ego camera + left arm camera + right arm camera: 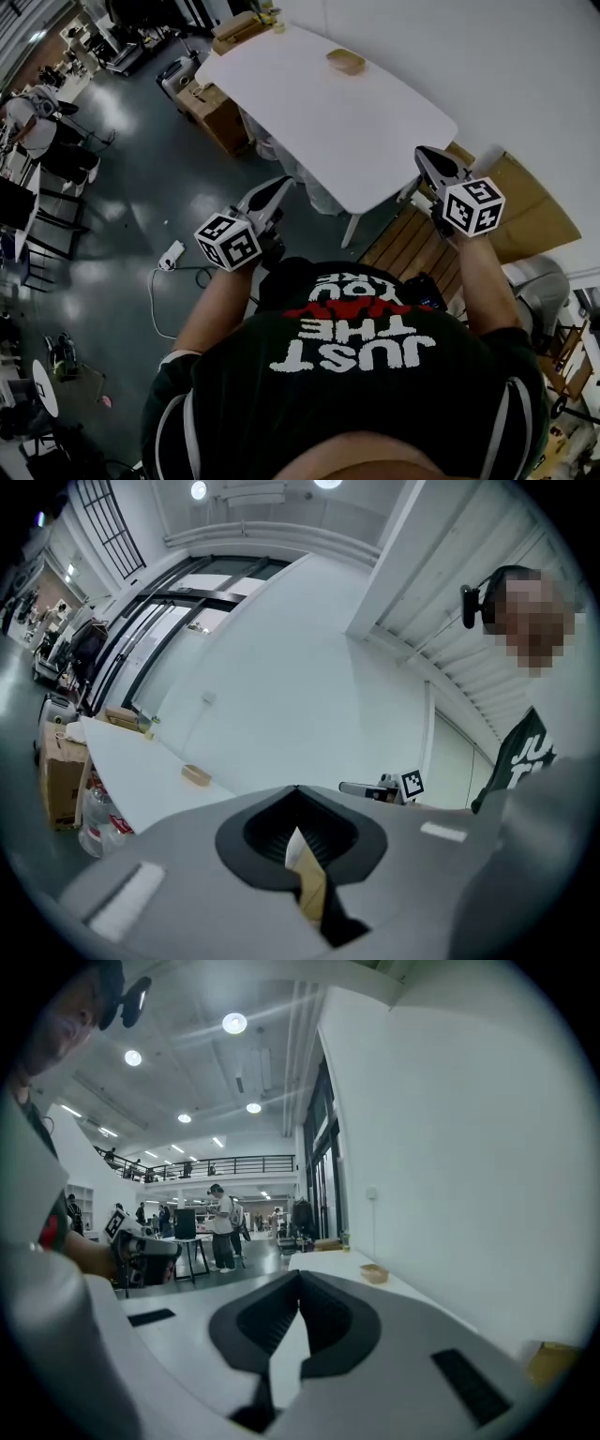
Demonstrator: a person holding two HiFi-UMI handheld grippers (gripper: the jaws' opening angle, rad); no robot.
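1. The small tan block [346, 62] lies alone on the far part of the white tabletop [309, 112], near the wall and well apart from both tools.
2. The left hand-held gripper [296, 789] has its jaws together, tips touching, with nothing clamped. The pale and tan strip in the slot behind the tips looks like background seen through it.
3. The right hand-held gripper [300, 1274] is likewise closed tip to tip and empty; only tabletop shows through its slot.
4. Both hang in the air short of the tabletop's near edge, the left over the dark floor, the right above wooden slats [412, 244].
5. A cardboard box [220, 117] stands beside the tabletop's left side.
6. As a judgement, no grasp is in hand. Reaching the block would call for a long reach forward and parted jaws.
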